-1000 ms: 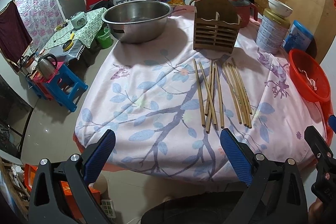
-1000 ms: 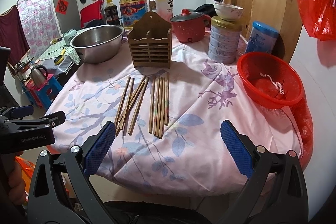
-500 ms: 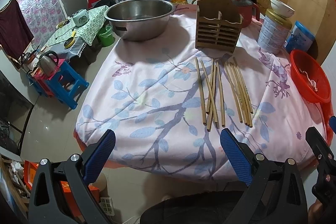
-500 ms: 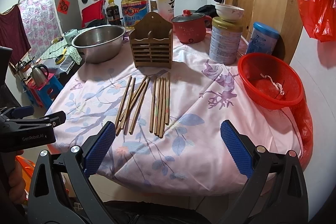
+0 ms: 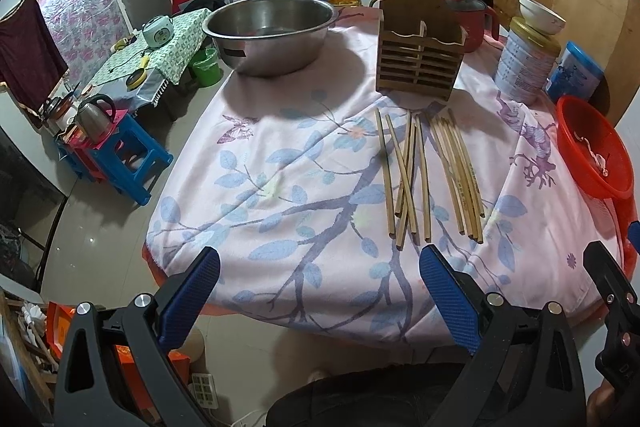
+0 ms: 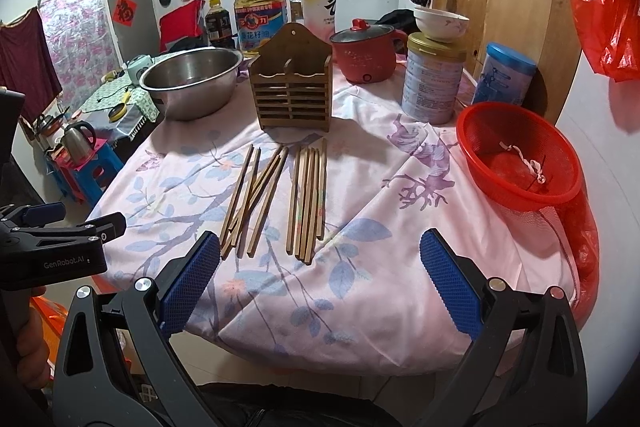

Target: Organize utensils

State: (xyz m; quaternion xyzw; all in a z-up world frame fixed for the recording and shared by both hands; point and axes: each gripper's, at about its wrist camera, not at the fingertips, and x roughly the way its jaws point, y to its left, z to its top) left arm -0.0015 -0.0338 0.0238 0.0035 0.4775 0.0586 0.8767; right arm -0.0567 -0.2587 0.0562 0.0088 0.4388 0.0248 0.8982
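A: Left wrist view first. Your left gripper [image 5: 319, 297] is spread wide, nothing between the pads, hanging off the near table edge. The chopsticks [image 5: 426, 175] lie in two loose groups on the floral cloth [image 5: 280, 187], just in front of the wooden holder [image 5: 418, 57].

B: Risks?

A: The left group is crossed — if you pinch one stick you'll likely drag its neighbours. The cloth is soft, so thin sticks may slip from your pads.

B: Containers?

A: Holder looks empty, though its slots are partly hidden. The steel basin [image 5: 272, 31] seems empty too.

B: Right wrist view?

A: Your right gripper [image 6: 320, 281] gapes too, holding nothing, just short of the chopsticks' near ends. The red basket [image 6: 516, 155] holds only a bit of string — don't knock it, it's overhanging the edge.
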